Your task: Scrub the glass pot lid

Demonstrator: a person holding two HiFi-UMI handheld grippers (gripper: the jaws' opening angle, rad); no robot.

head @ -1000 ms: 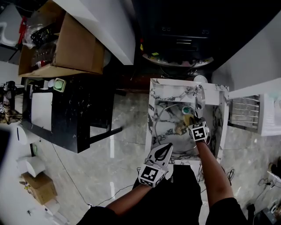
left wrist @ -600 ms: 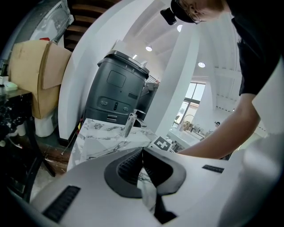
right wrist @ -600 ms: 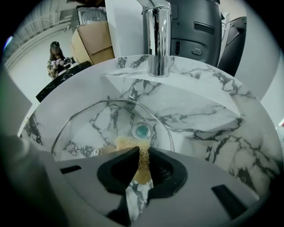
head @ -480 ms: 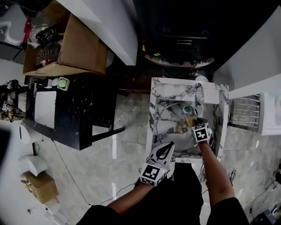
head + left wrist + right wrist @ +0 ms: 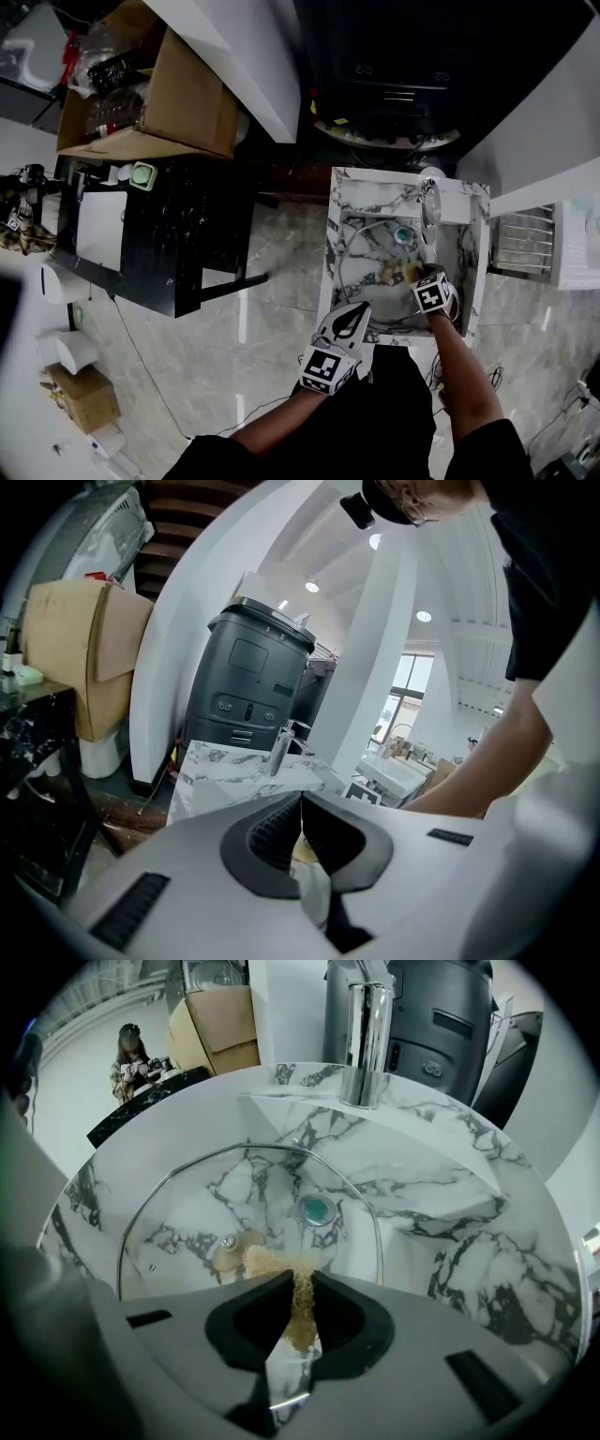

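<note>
**Right tongs** [image 5: 300,1288]: the jaws pinch one tan scrub pad [image 5: 281,1262]. The jaw bodies cover the pad's lower part. Its free end rests on the glass pot lid [image 5: 187,1208], nearer the person than the drain [image 5: 316,1209].

**Left tongs** [image 5: 300,803]: the jaws are pressed together, tip to tip. A pale shape shows in the gap behind the tips and cannot be identified. In the head view these tongs sit at the sink's [image 5: 441,1204] near rim, well short of the drain.

**Lid:** one, lying in the sink basin with its far rim curving just past the drain. The right tongs hide its near rim. The pad partly covers its knob [image 5: 228,1241].

**Count:** two tongs, one pad, one lid, one drain and one faucet [image 5: 366,1044], which stands beyond the drain.
</note>
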